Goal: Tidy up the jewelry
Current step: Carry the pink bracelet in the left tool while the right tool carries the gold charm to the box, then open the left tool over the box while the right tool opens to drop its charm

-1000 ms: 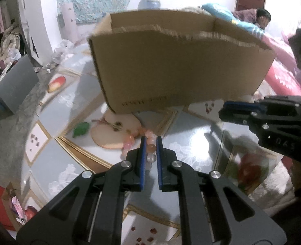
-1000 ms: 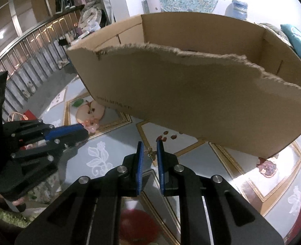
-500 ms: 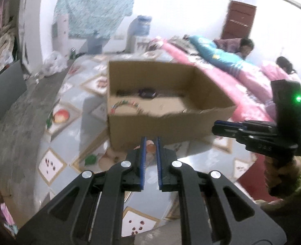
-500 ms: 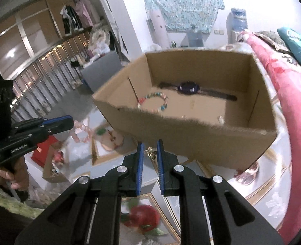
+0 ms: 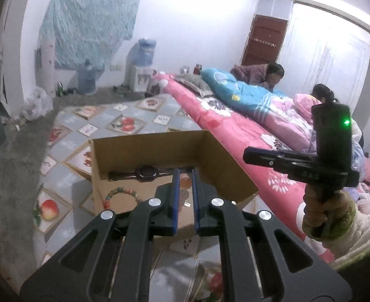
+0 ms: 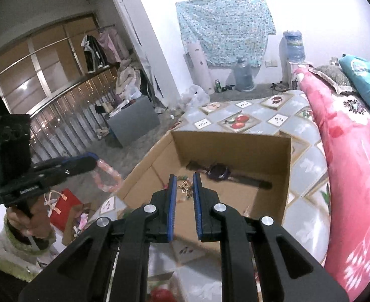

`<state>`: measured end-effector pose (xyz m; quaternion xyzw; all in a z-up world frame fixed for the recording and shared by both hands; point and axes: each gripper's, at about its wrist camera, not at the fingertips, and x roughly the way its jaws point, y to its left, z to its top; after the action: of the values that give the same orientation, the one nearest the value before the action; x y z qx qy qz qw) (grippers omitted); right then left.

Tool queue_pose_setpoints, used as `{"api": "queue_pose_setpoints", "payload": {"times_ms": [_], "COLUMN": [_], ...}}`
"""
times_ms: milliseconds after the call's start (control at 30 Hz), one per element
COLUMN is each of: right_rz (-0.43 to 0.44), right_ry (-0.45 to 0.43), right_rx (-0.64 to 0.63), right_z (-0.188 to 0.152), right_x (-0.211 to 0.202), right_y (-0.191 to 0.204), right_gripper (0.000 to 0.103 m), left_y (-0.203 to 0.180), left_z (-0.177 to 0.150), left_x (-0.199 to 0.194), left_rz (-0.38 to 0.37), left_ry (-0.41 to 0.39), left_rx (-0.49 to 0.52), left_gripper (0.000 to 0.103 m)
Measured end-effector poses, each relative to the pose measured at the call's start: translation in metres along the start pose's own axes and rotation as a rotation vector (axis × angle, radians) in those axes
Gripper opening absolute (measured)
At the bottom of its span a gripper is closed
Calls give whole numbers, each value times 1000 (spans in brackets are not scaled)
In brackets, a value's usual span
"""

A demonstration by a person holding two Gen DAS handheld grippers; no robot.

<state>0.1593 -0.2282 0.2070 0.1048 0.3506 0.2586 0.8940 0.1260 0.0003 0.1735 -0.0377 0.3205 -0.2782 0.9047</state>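
Observation:
My left gripper (image 5: 185, 173) is shut on a pink bead bracelet (image 5: 185, 183), raised above the near wall of an open cardboard box (image 5: 159, 148). In the right wrist view that bracelet (image 6: 107, 176) hangs as a loop from the left gripper (image 6: 92, 160), left of the box. My right gripper (image 6: 184, 178) is shut on a small gold butterfly piece (image 6: 186, 188) over the box (image 6: 230, 143). On the box floor lie a dark watch (image 6: 219, 171) and a colourful bead bracelet (image 5: 121, 193). The right gripper (image 5: 247, 154) shows at the right in the left wrist view.
The box stands on a fruit-patterned floor mat (image 5: 124, 123). A bed with a pink blanket (image 6: 356, 156) runs along the right, with two people (image 5: 270, 74) on it. A red bag (image 6: 64, 202) and a grey cabinet (image 6: 134, 123) sit left; water jugs (image 6: 244, 78) stand by the far wall.
Both grippers rose from low in front of the box wall to above its rim, still gripping their pieces. The inside of the box came into view.

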Motion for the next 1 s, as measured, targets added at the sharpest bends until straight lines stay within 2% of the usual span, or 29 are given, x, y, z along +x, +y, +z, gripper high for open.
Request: {"api": "queue_pose_setpoints", "payload": {"times_ms": [233,400,500,600,733,867,1000], "right_rz": [19,10,43,83,114,139,141], "right_ry": [80,187,274,340,441,540,645], "right_rx": [69,129,176,198,192,203,206], "right_z": [17,22,23,23,25,27,23], "right_x": [40,76,103,123,156,185,224], "right_y": [-34,-58,-72,-76,-71,-67,-58], "right_gripper": [13,13,13,13,13,13,13], "left_y": [20,30,34,40,45,44,45], "left_z": [-5,-19,-27,-31,-29,-24,-20], "left_x": [91,139,153,152,140,115,89], "left_rz": [62,64,33,19,21,57,101], "left_ry": [247,406,467,462,414,322,220], "left_rx": [-2,-4,-30,-54,-87,-76,-81], "left_gripper": [8,9,9,17,17,18,31]}}
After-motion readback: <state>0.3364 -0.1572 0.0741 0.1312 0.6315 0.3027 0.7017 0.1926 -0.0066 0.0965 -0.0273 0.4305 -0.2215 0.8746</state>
